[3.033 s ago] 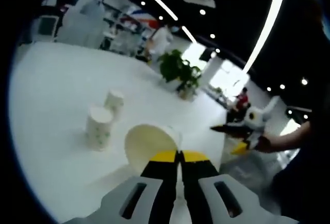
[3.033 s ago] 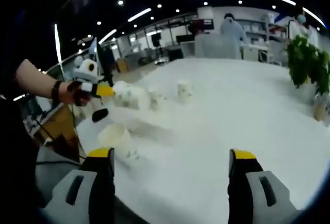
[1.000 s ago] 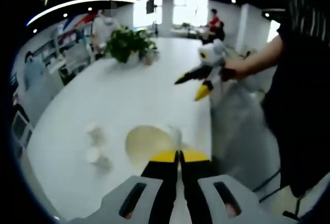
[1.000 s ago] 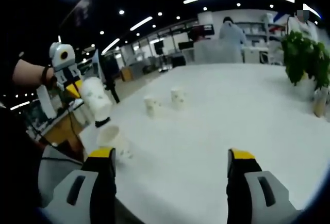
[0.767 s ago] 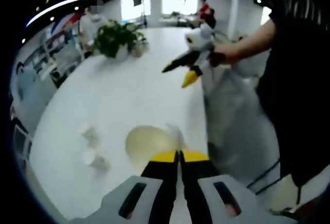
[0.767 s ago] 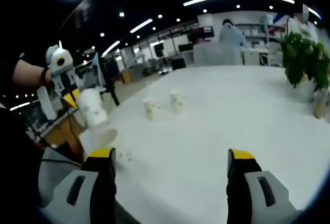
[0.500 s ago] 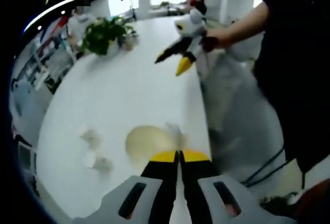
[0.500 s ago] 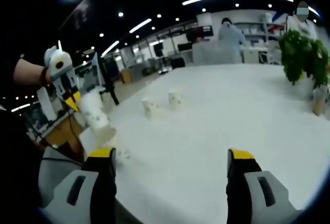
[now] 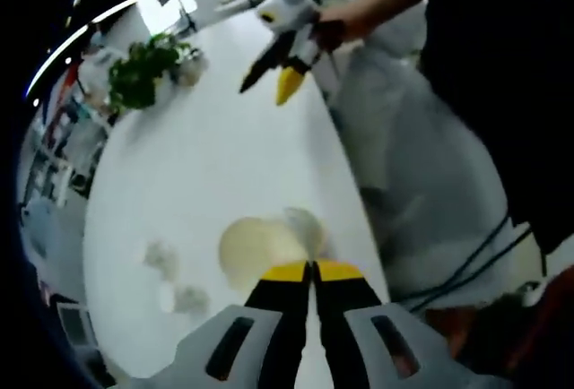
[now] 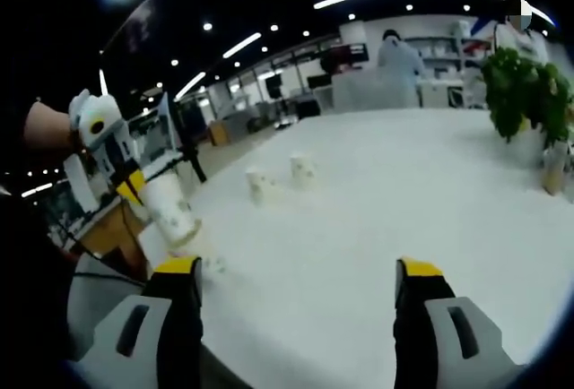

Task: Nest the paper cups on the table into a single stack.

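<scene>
Paper cup [image 9: 262,249]: left gripper [image 9: 312,274] is clamping it, lowering over a table-edge cup at the right gripper view's 9 o'clock. Right gripper [image 10: 298,280] is idling, jaws apart. Two cups [image 10: 280,177] are waiting at 11 o'clock.

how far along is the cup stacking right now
Done: nothing clearly stacked yet. In hand: the left gripper is shut on a paper cup, which the right gripper view shows right above another cup at the near table edge; whether it has gone in is unclear. The right gripper is open and holds nothing. Left: two separate cups stand farther out on the white table.
</scene>
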{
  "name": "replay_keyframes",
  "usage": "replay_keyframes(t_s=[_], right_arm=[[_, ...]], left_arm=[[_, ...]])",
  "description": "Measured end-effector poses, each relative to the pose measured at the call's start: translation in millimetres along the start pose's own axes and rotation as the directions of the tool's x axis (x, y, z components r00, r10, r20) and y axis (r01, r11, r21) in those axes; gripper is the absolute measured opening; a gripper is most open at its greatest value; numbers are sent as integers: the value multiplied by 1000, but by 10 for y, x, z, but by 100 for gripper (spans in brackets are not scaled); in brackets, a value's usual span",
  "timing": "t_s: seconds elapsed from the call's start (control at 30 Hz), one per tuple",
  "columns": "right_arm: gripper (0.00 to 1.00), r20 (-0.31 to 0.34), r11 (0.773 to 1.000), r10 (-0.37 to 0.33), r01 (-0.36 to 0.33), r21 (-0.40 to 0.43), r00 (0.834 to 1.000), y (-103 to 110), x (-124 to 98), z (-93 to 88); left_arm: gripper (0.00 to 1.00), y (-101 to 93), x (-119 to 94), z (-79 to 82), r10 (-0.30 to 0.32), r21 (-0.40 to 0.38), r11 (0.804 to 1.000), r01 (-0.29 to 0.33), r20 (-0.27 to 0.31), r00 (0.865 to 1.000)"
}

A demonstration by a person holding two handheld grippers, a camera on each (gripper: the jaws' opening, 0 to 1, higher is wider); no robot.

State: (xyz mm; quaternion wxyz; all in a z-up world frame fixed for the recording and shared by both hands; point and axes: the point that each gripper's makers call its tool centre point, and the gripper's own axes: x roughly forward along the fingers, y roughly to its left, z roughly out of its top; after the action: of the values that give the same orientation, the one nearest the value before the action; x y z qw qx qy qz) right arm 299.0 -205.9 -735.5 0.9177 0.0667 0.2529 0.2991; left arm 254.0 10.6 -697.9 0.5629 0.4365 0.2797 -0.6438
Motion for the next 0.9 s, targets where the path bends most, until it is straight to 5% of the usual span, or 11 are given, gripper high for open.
replay_keyframes(t_s=[0.9], right_arm=[[86,-7,1000,20,-20,20,1000,83,32,-67]], left_arm=[[1,-4,304,-59,-83,110,989,96,-123,989]])
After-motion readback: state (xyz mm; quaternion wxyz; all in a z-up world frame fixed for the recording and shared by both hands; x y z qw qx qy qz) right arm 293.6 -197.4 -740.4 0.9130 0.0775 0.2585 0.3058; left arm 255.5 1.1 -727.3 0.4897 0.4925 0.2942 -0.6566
